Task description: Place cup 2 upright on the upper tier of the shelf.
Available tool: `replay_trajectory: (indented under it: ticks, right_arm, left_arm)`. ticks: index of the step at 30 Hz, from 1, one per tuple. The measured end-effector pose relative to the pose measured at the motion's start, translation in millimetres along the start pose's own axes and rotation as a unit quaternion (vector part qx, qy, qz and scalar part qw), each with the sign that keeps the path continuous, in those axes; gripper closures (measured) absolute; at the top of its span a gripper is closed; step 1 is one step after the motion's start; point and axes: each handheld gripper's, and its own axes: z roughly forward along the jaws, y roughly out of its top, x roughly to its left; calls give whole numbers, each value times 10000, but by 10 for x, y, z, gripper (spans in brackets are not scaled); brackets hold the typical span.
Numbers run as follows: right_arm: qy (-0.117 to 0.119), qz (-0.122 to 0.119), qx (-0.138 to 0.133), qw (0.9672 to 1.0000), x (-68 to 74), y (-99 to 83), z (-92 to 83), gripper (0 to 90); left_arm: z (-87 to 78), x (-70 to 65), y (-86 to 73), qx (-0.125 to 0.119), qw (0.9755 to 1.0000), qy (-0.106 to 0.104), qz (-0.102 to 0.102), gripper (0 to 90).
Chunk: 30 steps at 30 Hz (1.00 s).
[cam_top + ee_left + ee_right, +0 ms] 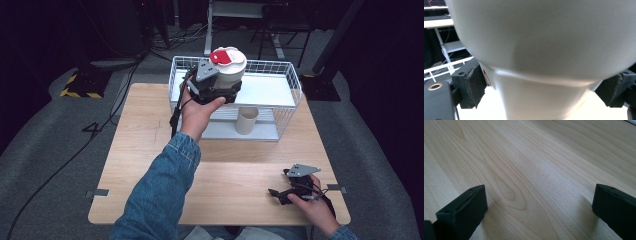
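The left hand, in a denim sleeve, reaches forward over the wooden table and holds the left gripper above the top shelf of the white wire basket. Its jaws pinch a white cup with a red and white lid, the pads pressing on the narrow lower part of the cup's body. Below, on the basket's lower level, a beige tube stands upright. Near the table's front right corner, the right hand rests the right gripper low over the bare wood, jaws spread wide with nothing between them.
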Motion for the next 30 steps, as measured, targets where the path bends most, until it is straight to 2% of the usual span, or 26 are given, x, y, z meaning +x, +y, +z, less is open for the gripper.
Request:
replay_trajectory:
  ticks: [5, 9, 15, 19, 30]
  right_arm:
    - [-2, 18, -5, 10000, 2, 1, 0, 0]
    - [-5, 11, -7, 10000, 1, 1, 1, 0]
    - [-4, 12, -6, 10000, 1, 1, 0, 0]
    - [24, 0, -7, 10000, 3, 5, 4, 0]
    - [28, 3, -9, 10000, 5, 7, 6, 0]
  left_arm:
    - [123, 62, 34, -95, 9998, 152, -60, 116]
    - [222, 122, 32, -130, 9996, 157, -212, 116]
    - [351, 185, 9, 21, 9993, 303, -235, 116]
    - [412, 228, -42, -1, 9986, 399, -362, 116]
    - [507, 268, -119, 155, 9979, 478, -418, 116]
